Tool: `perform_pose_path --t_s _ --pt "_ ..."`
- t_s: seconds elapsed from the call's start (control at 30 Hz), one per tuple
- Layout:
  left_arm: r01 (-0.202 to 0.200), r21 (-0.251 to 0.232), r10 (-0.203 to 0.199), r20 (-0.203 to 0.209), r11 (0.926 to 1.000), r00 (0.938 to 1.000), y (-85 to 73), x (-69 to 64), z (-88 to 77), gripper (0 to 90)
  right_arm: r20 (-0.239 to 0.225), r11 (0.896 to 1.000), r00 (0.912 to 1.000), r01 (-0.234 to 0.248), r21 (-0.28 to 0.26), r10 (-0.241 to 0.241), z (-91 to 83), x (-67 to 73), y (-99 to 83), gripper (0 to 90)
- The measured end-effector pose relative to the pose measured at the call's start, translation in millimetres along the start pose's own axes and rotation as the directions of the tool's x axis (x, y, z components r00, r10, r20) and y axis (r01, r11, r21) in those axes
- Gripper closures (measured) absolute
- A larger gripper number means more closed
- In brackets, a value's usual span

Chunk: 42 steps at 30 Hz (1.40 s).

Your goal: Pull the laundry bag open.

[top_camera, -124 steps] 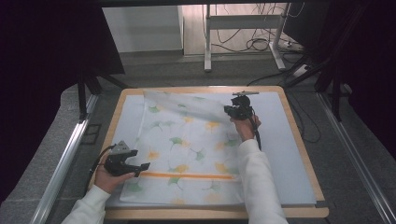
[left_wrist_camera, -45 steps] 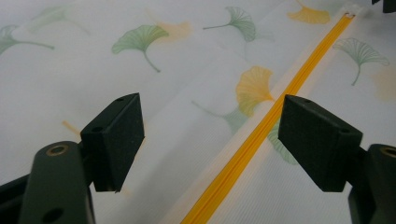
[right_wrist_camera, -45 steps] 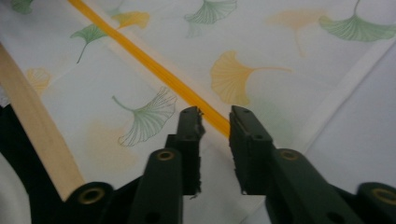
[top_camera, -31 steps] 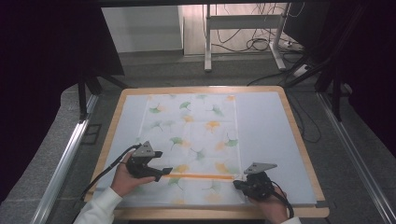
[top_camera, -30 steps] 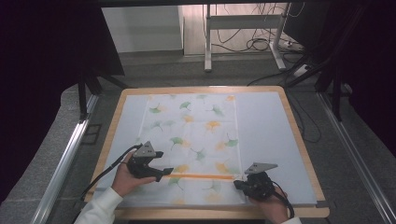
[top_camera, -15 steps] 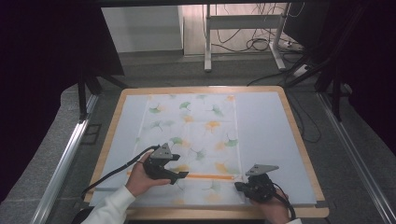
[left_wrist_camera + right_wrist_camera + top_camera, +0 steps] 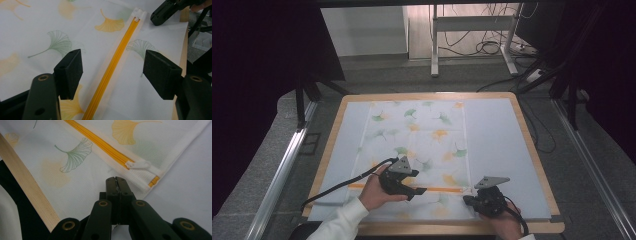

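Note:
A white mesh bag [image 7: 422, 135] printed with ginkgo leaves lies flat on the table. An orange zipper [image 7: 442, 189] runs across its near end. My left gripper [image 7: 417, 191] hovers over the zipper's middle. In the left gripper view its jaws [image 7: 112, 65] straddle the zipper [image 7: 120, 50] without touching it; they have just been closing a little and still stand open. The white zipper pull [image 7: 137, 165] sits at the zipper's right end. My right gripper [image 7: 116, 181] is shut, its tips resting on the cloth just short of the pull; I cannot tell whether cloth is pinched. The right gripper [image 7: 469, 200] sits at the bag's near right corner.
A pale mat [image 7: 497, 140] covers the wooden table [image 7: 532, 150], whose near edge [image 7: 22, 185] runs close to my right gripper. Cables trail from both grippers. Metal rails [image 7: 282, 170] flank the table, and a desk frame [image 7: 472, 30] stands beyond.
My left gripper has slid to the right along the zipper, toward the right gripper. Four seconds ago the right gripper was at the bag's far edge; over the last second it has stayed at the near right corner.

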<state>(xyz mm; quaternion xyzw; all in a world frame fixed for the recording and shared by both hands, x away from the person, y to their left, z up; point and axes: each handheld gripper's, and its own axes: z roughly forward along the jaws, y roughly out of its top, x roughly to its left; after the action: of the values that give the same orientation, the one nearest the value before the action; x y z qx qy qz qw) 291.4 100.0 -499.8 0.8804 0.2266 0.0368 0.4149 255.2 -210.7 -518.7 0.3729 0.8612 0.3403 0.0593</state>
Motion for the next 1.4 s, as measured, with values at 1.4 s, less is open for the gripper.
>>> perform_pose_path --t_s 1.4 --pt "-0.038 0.062 0.036 0.041 0.9973 0.9985 44.9 -26.0 57.7 43.2 -0.017 1.0 0.9999 0.002 0.006 -0.002 -0.8 2.0 -4.1 89.0"
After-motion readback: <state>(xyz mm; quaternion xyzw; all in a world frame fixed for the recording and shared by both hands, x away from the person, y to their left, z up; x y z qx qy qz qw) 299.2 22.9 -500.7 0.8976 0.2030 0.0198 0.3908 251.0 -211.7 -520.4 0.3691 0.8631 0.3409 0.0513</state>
